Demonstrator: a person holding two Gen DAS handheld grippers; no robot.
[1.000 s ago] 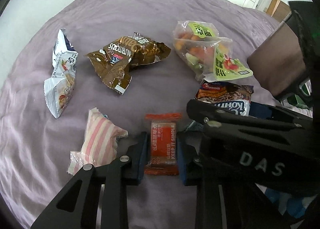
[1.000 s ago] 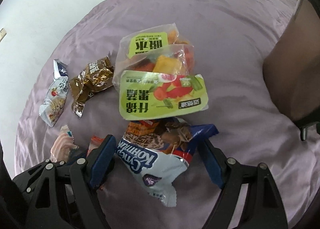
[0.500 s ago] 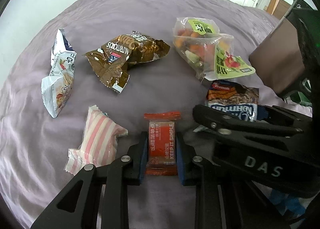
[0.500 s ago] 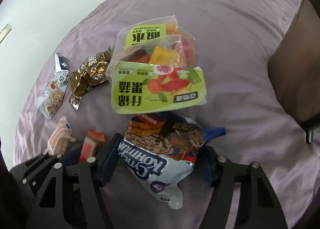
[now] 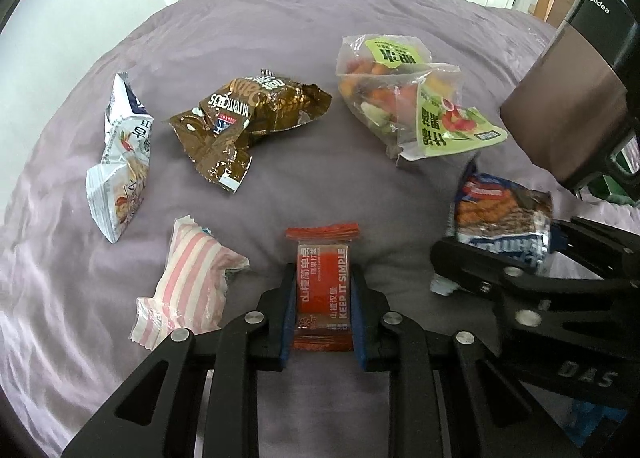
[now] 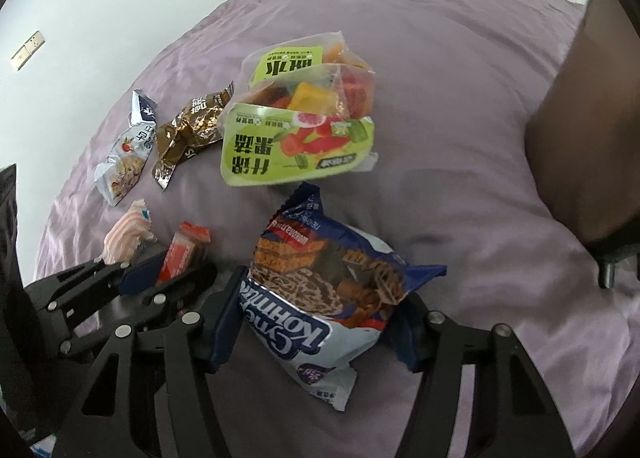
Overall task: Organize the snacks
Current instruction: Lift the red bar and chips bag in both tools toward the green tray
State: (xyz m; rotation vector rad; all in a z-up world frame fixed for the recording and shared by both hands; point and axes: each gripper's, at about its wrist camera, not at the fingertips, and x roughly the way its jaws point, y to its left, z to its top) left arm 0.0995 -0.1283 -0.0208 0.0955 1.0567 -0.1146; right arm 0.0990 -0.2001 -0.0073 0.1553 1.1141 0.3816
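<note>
Both grippers clamped on snack packs over a wrinkly purple bedsheet (image 5: 280, 38)

The left gripper (image 5: 323, 308) had its blue-padded fingers pinching the long sides of a small flat orange-red plastic bar wrapper (image 5: 323, 290) with crimped ends, the pack sitting lengthwise between the pads, top end poking out past the tips. The right gripper (image 6: 316, 322) squeezed a puffy glossy blue-and-white wafer bag (image 6: 320, 298) across its middle, both ends sticking out beyond the fingers. Loose on the sheet: a soft pink-and-white striped pouch (image 5: 188, 290) just left of the left fingers, a crumpled white foil packet (image 5: 120, 162), a creased shiny brown foil bag (image 5: 244, 118), and clear crinkly bags of mixed fruit chips with green labels (image 6: 300, 114) just past the wafer bag. A smooth brown appliance (image 5: 568, 98) stood at the right.
</note>
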